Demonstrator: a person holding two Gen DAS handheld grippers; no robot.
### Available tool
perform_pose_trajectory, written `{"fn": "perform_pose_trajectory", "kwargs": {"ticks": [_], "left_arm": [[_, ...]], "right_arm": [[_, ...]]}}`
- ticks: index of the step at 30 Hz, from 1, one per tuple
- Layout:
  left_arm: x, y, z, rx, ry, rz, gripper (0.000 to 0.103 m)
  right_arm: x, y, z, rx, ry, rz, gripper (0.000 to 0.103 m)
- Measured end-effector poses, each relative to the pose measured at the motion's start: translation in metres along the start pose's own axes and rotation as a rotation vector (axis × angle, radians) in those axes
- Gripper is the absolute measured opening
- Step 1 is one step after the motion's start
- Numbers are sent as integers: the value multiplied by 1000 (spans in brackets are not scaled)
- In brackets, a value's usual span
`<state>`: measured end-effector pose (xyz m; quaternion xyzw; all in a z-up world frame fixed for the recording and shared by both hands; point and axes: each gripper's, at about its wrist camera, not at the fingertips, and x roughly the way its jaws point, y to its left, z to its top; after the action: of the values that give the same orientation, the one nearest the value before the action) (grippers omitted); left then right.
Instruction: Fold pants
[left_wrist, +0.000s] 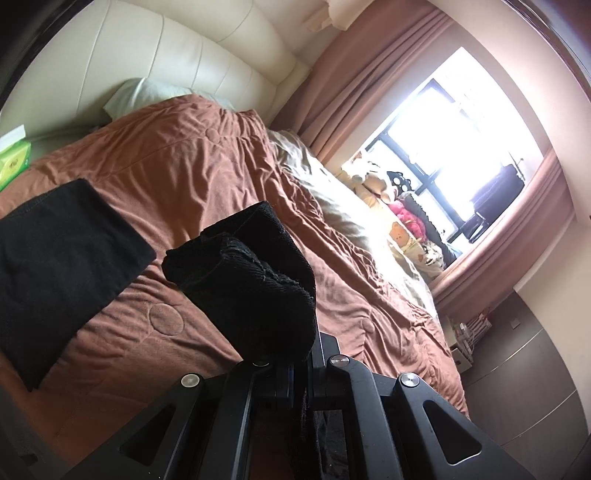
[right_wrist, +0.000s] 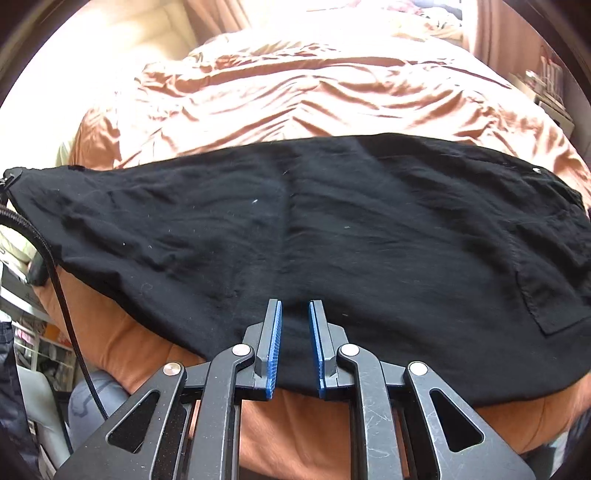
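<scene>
Step in hand: a fold is judged to be under way; one end of the black pants (right_wrist: 295, 236) is lifted by the left hand-held gripper (left_wrist: 280, 354) while the rest lies spread on the bed (right_wrist: 295, 92).
Pants, location: laid across the rust-coloured bedcover directly ahead of the right hand-held gripper (right_wrist: 295, 347), the near hem passing beneath its fingertips; a patch pocket is seen to the right of that gripper.
Pants, lifted part: a bunched dark wad is carried just beyond the left hand-held gripper's tips, raised clear of the bedcover; a flat black panel (left_wrist: 62, 273) lies to its left on the bed, and whether it belongs to the same garment cannot be told.
Left hand-held gripper: closed upon the bunched cloth; the fingers are hidden by fabric, and a strand is caught between the linkage arms.
Right hand-held gripper: parted by a narrow gap, blue pads (right_wrist: 275, 347) facing each other; nothing is gripped, the pads set over the near edge of the cloth.
Next move, judged: the lifted end is to be carried across and laid squarely over the spread part, with the right gripper holding or pinching the near edge so the cloth is not dragged.
Risk, judged: bunching at the grip may leave an uneven fold.
</scene>
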<state>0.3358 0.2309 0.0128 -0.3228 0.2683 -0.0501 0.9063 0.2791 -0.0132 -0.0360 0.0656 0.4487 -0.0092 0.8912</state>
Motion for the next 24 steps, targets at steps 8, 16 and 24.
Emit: {"fn": "perform_pose_trajectory", "kwargs": {"ticks": [8, 16, 24], "left_arm": [[-18, -101, 18, 136, -29, -76, 4], [-15, -192, 9, 262, -26, -115, 4], [-1, -277, -11, 368, -21, -144, 4]], "right_arm": [[-72, -44, -28, 94, -105, -7, 63], [-124, -83, -54, 120, -206, 14, 77], [-155, -127, -83, 175, -248, 53, 87]]}}
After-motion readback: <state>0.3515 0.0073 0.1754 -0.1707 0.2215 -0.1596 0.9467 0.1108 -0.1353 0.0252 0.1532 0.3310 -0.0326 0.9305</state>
